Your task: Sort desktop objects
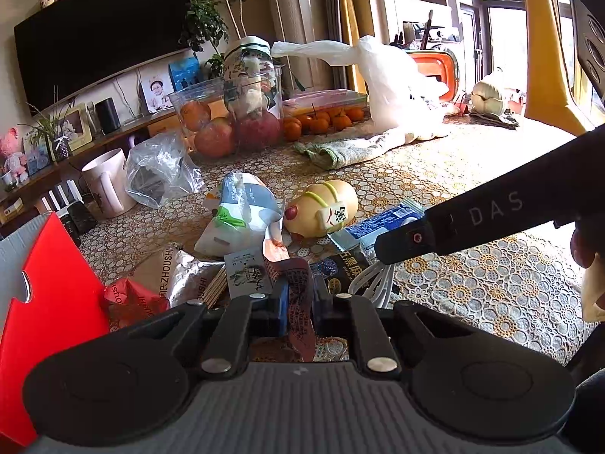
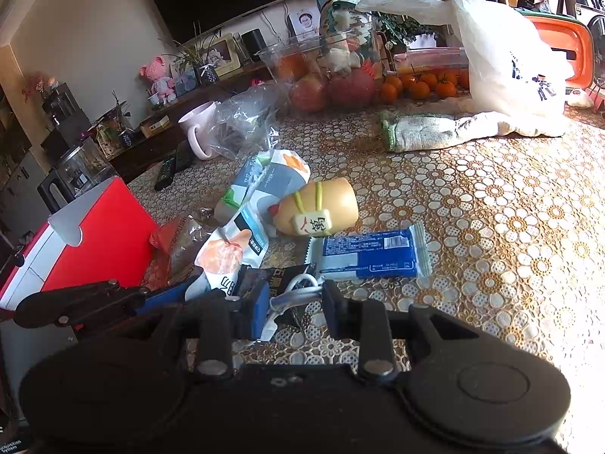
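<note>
Pinching dark red wrapper (image 1: 300, 302), left gripper (image 1: 300, 299) just beside red box (image 1: 56, 295); right gripper (image 2: 293, 302) clamped on white cable (image 2: 298, 297), farther from box.

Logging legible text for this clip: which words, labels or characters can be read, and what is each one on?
"DAS": on the black arm of the right hand-held gripper.
"ZHOUSHI": on the silver and brown snack packet.
"萬": on the tag of the yellow toy figure.
Blue wrapper: barcode and print too small to read.
Black sachet, white bag, reddish wrapper in the left hand-held gripper: print blurred.
</note>
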